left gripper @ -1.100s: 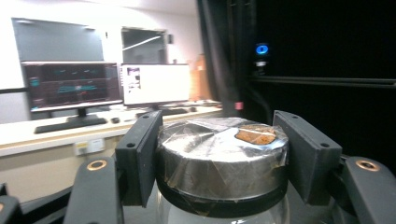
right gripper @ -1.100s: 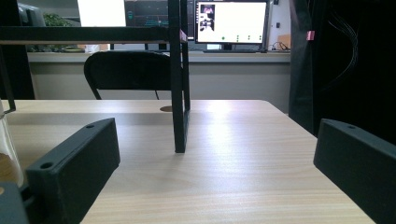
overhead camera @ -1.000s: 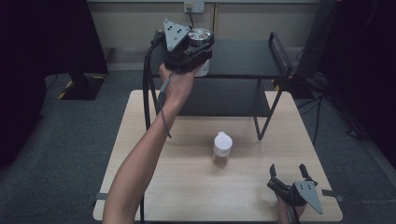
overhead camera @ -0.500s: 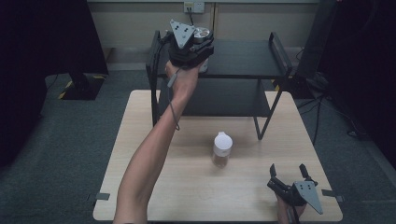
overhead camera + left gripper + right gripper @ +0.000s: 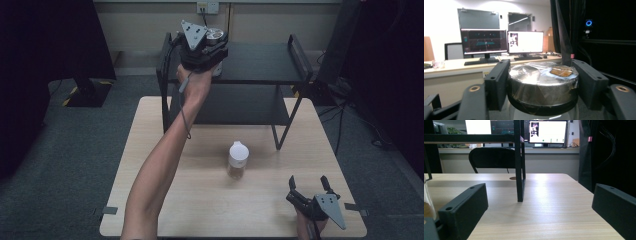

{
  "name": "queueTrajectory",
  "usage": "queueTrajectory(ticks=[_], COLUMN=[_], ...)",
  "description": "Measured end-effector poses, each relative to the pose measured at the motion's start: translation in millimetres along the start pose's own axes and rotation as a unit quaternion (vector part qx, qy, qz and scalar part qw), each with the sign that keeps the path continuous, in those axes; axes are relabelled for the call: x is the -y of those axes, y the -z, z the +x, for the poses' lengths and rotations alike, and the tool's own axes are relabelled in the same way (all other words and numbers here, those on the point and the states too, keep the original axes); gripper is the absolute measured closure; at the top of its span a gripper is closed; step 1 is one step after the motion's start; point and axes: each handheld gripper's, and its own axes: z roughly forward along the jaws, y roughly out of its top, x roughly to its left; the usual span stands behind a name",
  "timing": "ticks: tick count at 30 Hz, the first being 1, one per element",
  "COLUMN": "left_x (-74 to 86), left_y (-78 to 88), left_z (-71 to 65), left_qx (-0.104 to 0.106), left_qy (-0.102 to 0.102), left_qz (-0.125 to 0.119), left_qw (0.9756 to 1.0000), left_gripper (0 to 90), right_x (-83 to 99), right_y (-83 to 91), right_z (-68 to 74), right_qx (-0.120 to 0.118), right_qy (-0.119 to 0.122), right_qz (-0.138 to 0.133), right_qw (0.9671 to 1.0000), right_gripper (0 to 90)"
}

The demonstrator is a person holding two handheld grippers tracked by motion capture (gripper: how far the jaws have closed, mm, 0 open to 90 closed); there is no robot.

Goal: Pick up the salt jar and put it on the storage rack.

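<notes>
Left tongs (image 5: 541, 82), just opening, flank the foil-capped jar (image 5: 542, 85) set on the black shelf rack (image 5: 260, 62); right tongs (image 5: 310, 187) rest apart, empty, on the tabletop (image 5: 200, 200) before the rack.

Lab or office workroom set up for recording. Grey carpet floor (image 5: 65, 150); small wooden table (image 5: 200, 210) in the middle, black metal shelf rack (image 5: 260, 65) at its far edge. Black curtains (image 5: 50, 45) hang at left and right, closing off the work spot. Wall socket (image 5: 207, 7) on the far wall. Beyond the rack, a long desk (image 5: 454, 66) carries two lit monitors (image 5: 525, 42), keyboards and a mouse; an office chair (image 5: 452, 51) stands behind it. Another black chair (image 5: 491, 157) sits past the table. Cables (image 5: 350, 120) trail on the floor at right.
</notes>
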Motion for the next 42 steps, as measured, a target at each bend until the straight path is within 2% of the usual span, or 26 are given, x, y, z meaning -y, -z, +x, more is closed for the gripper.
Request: queueTrajectory(ticks=[2, 4, 5, 7, 12, 13, 14, 17, 21, 24, 26, 30, 35, 42], left_x=[-4.8, -8.7, -9.7, -12.9, -8.2, -3.4, -2.5, -3.3, 1.5, 3.4, 6.7, 17.5, 30.6, 46.6], left_y=[2.6, 5.4, 7.0, 10.7, 20.9, 25.3, 28.1, 35.1, 42.2, 47.4, 53.1, 69.7, 89.6, 106.3], left_z=[0.7, -3.2, -2.9, -3.1, -3.0, -5.6, -6.8, -6.6, -11.8, -13.1, -17.1, -15.7, -19.5, -17.8], left_qx=[0.007, 0.001, 0.004, 0.007, 0.013, 0.006, 0.003, 0.007, 0.000, 0.011, 0.010, 0.034, 0.042, 0.063], left_qy=[0.006, 0.009, 0.009, 0.009, 0.011, 0.009, 0.012, 0.025, 0.010, 0.000, -0.006, 0.004, -0.017, -0.020], left_qz=[0.001, 0.001, 0.001, 0.008, -0.002, -0.014, -0.015, -0.002, 0.001, 0.005, 0.001, -0.007, -0.011, -0.008], left_qw=[1.0000, 1.0000, 1.0000, 0.9999, 0.9999, 0.9998, 0.9998, 0.9997, 1.0000, 0.9999, 0.9999, 0.9994, 0.9989, 0.9978], left_gripper=[16.5, 7.2, 3.2, 0.0, 0.0, 0.0, 0.0, 0.0, 0.0, 0.0, 0.0, 0.0, 0.0, 0.0], right_x=[0.0, 0.0, 0.0, 0.0, 0.0, 0.0, 0.0, 0.3, 0.2, 0.1, 0.0, 0.1, 0.1, 0.1], right_y=[0.0, 0.0, 0.0, 0.0, 0.1, 0.1, 0.1, 0.2, 0.0, 0.0, 0.1, 0.1, 0.1, 0.1], right_z=[0.0, 0.0, 0.0, 0.0, 0.1, 0.0, 0.0, 0.0, -0.2, -0.1, -0.2, -0.1, -0.1, 0.1], right_qx=[0.000, 0.000, 0.000, 0.000, 0.000, 0.000, 0.000, 0.000, 0.000, 0.000, 0.000, 0.000, 0.000, 0.001], right_qy=[0.000, 0.000, 0.000, 0.000, 0.000, 0.000, 0.000, -0.001, 0.000, 0.000, 0.000, 0.000, 0.000, 0.000], right_qz=[0.000, 0.000, 0.000, 0.000, 0.000, 0.000, 0.000, -0.001, -0.001, 0.000, 0.000, 0.000, 0.000, 0.000], right_qw=[1.0000, 1.0000, 1.0000, 1.0000, 1.0000, 1.0000, 1.0000, 1.0000, 1.0000, 1.0000, 1.0000, 1.0000, 1.0000, 1.0000], right_gripper=[0.0, 0.0, 0.0, 0.0, 0.0, 0.0, 0.0, 0.0, 0.0, 0.0, 0.0, 0.0, 0.0, 0.0])
